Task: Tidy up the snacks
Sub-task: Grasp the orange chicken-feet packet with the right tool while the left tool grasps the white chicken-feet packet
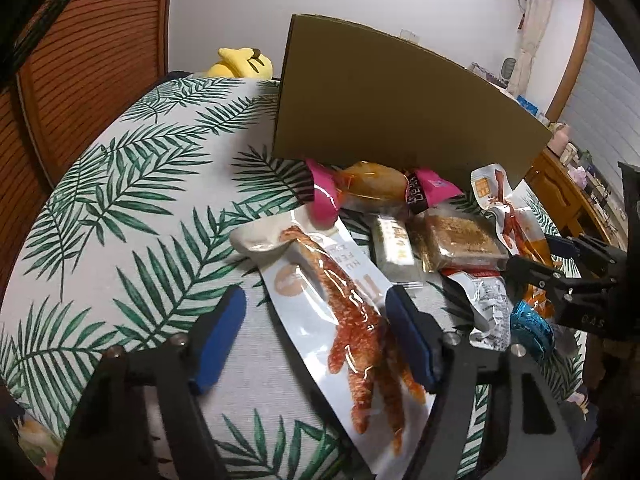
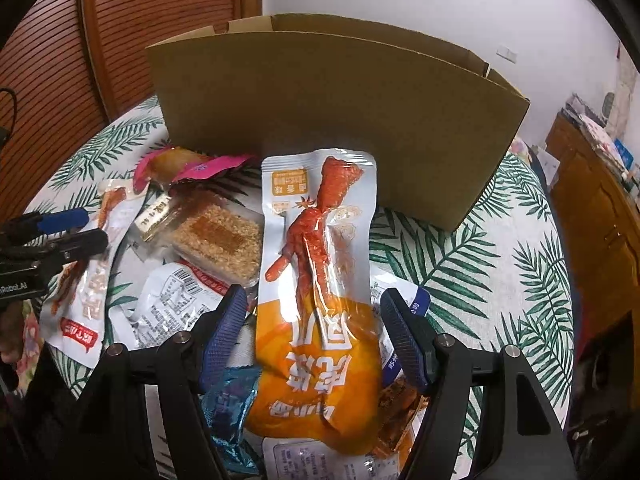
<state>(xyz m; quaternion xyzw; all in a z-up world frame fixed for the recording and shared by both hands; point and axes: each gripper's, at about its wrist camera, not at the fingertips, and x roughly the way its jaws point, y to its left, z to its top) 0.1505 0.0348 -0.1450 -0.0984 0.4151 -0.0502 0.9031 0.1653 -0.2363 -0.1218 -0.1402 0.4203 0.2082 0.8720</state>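
A pile of packaged snacks lies on a leaf-print tablecloth [image 1: 132,184] in front of an open cardboard box [image 1: 392,112], which also shows in the right wrist view [image 2: 328,120]. My left gripper [image 1: 316,340] is open around the lower part of a white chicken-foot packet [image 1: 340,304]. My right gripper [image 2: 316,332] is open around an orange and white chicken-foot packet [image 2: 316,272]. A sesame bar [image 2: 218,240], a pink-wrapped bun [image 1: 372,188] and a blue wrapper [image 1: 532,328] lie in the pile.
A yellow plush toy [image 1: 240,64] sits behind the table at the left. A wooden louvred door [image 2: 132,32] stands behind. A wooden cabinet with clutter [image 2: 592,200] stands at the right. The right gripper shows at the left wrist view's right edge [image 1: 560,268].
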